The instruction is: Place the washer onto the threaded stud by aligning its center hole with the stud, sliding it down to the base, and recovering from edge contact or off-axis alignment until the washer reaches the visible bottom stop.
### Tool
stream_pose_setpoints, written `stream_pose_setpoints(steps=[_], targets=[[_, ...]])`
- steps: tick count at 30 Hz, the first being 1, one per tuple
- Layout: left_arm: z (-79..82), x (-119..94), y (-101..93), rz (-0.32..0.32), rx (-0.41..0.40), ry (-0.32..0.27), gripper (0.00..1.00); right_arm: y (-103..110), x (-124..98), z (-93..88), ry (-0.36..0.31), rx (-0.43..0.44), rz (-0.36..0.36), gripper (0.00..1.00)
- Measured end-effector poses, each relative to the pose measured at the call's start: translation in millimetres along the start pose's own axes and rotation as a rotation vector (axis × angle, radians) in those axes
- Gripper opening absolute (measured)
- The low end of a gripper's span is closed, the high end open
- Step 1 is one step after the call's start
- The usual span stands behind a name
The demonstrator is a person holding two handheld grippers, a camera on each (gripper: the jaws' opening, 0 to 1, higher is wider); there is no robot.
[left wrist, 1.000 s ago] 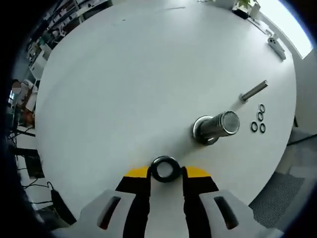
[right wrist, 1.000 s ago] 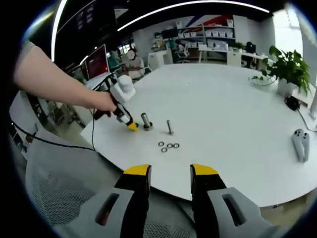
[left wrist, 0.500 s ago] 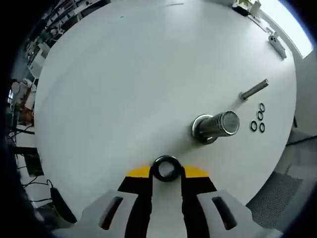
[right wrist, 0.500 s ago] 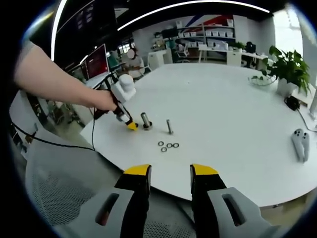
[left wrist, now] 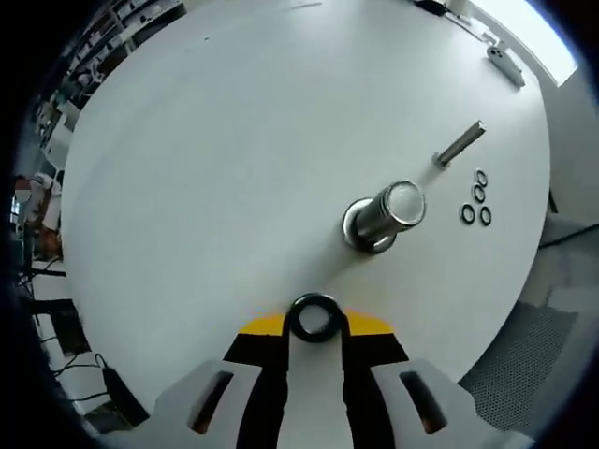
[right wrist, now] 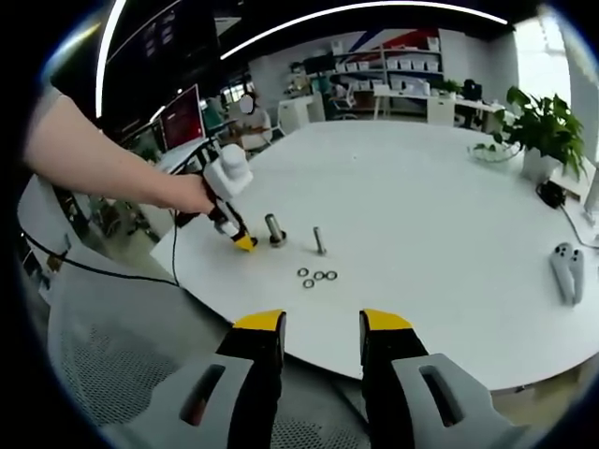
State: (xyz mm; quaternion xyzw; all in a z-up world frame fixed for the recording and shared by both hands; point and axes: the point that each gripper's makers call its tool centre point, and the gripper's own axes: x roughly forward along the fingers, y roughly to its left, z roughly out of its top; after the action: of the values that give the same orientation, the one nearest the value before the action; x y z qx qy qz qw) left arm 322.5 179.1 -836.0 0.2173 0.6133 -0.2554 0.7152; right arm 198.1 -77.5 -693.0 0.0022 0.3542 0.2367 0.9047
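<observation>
- the washer [left wrist: 314, 318] looks like dark, slightly glossy metal.
- the large stud [left wrist: 385, 214] at two o'clock from it is bright polished metal with a mirror-like top.
- the thin bolt [left wrist: 459, 145] is dull grey metal.
- the table [left wrist: 234, 168] is smooth, matt white.
- the left gripper [left wrist: 314, 329] has yellow and black tips on pale, smooth plastic.

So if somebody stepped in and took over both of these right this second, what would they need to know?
Left tool: shut on the black washer, held above the white table, short of the large upright stud.
Right tool: open, holding nothing, back off the table's edge.
Also on the table: a thinner stud and four spare washers beside it.
Done: washer picked up.
Left: bring its hole over the large stud, slide it down to the base.
</observation>
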Motion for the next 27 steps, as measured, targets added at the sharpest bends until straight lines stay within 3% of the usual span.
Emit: stream_pose_setpoints(steps=[11,17,21,27], targets=[[4.9,-21,3.2,0.018,0.1,-0.028,0.19,2,0,0.3,0.0,-0.005,0.005,0.34],[19.6,-38,3.4,0.02,0.145,-0.075,0.19,2,0,0.4,0.0,-0.007,0.008,0.33],[31.6,-50,3.1,0.003,0.133,-0.105,0.19,3,0,0.0,0.002,-0.012,0.012,0.33],[43.4,-64,-11.4,-0.029,0.156,-0.126,0.19,3,0,0.2,-0.001,-0.016,0.015,0.33]])
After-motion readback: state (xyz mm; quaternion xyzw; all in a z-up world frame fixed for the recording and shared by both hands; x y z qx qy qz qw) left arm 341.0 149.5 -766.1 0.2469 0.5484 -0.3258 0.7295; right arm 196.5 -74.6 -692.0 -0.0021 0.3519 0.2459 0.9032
